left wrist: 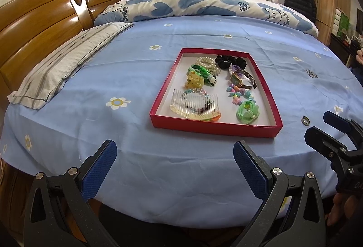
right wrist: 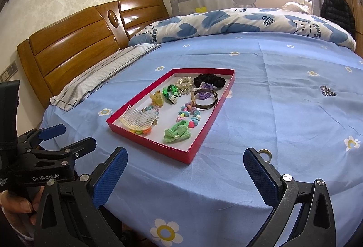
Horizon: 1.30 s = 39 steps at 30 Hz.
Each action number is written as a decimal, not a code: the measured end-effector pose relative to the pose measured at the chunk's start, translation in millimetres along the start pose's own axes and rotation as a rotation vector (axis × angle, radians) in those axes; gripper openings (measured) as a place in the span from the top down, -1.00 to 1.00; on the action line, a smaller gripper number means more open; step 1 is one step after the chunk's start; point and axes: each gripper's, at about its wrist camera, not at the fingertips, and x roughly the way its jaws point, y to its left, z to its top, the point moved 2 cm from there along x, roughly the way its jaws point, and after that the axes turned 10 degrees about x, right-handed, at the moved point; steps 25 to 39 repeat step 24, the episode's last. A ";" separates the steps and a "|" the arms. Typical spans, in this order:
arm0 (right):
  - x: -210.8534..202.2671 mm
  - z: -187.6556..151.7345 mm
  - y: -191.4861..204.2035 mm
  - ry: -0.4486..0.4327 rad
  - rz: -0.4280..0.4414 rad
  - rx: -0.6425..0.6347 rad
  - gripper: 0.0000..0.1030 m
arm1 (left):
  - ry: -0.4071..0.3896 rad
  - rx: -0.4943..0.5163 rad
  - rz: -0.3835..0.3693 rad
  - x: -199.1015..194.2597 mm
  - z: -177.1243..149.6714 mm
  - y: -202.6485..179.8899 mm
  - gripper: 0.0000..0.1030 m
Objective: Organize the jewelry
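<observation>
A shallow red tray (left wrist: 213, 128) (right wrist: 145, 137) lies on the blue bed sheet and holds a clear comb (left wrist: 195, 107) (right wrist: 138, 121), a green bow (left wrist: 247, 112) (right wrist: 177, 134), a watch (left wrist: 237, 80) (right wrist: 205, 99), a black scrunchie (left wrist: 230, 61) (right wrist: 209, 80), pearls and bead strings. A small ring (left wrist: 305, 120) (right wrist: 266, 153) lies on the sheet right of the tray. A small silvery chain piece (left wrist: 311, 73) (right wrist: 327, 91) lies farther right. My left gripper (left wrist: 174, 156) is open and empty in front of the tray. My right gripper (right wrist: 185, 164) is open and empty, its right fingertip (right wrist: 254, 159) just before the ring.
A striped grey pillow (left wrist: 68, 61) (right wrist: 102, 72) lies left of the tray by the wooden headboard (left wrist: 38, 20). A rolled blue-and-white quilt (left wrist: 204, 6) (right wrist: 238, 22) lies across the far side. The bed's near edge runs just before both grippers.
</observation>
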 end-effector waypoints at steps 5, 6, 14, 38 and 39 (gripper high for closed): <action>0.7 -0.2 0.0 0.002 0.000 0.001 -1.00 | 0.003 0.001 -0.001 1.4 0.2 -1.0 -1.00; 1.3 -0.5 0.1 0.004 0.001 0.001 -1.00 | 0.005 0.001 -0.001 1.8 0.1 -1.3 -1.00; 2.8 -0.2 -2.8 0.009 0.005 0.005 -1.00 | 0.020 -0.003 -0.008 8.4 1.3 -1.1 -1.00; 7.4 1.9 -5.1 0.024 0.011 0.007 -1.00 | 0.029 -0.006 -0.028 14.6 5.2 1.4 -1.00; 7.4 1.9 -5.1 0.024 0.011 0.007 -1.00 | 0.029 -0.006 -0.028 14.6 5.2 1.4 -1.00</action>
